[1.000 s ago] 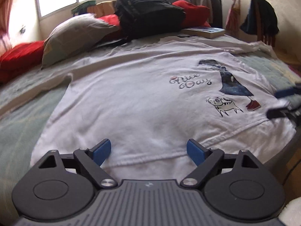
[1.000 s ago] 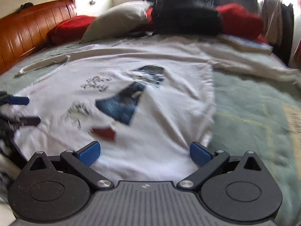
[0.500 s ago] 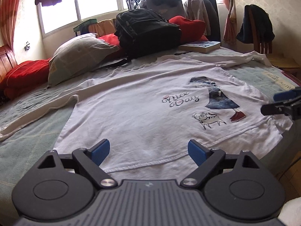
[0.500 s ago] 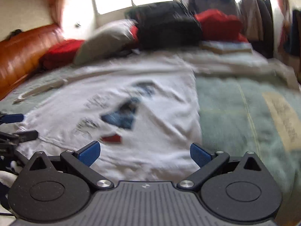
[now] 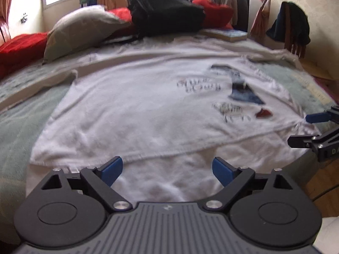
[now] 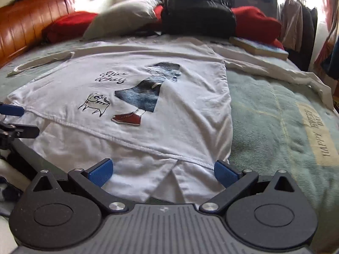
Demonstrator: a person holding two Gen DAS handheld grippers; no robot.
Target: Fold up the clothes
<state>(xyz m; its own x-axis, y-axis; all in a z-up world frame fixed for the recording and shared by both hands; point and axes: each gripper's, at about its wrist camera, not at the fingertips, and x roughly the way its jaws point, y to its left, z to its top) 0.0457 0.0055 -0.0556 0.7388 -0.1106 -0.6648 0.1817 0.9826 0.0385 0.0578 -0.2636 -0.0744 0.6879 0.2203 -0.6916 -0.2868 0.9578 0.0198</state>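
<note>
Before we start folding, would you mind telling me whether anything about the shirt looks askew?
Yes: the white shirt is not lying flat. Its front hem runs slanted across the bed, with a lower layer poking out beneath it near the bed's edge, and one long sleeve trails off crumpled to the right.

From the left wrist view, the print on the white shirt (image 5: 148, 110) is blurred, its lettering unreadable. The right gripper (image 5: 305, 130) is cut off by the picture's right edge. The bed (image 6: 275, 114) hides the shirt's lower hem past its near edge.
</note>
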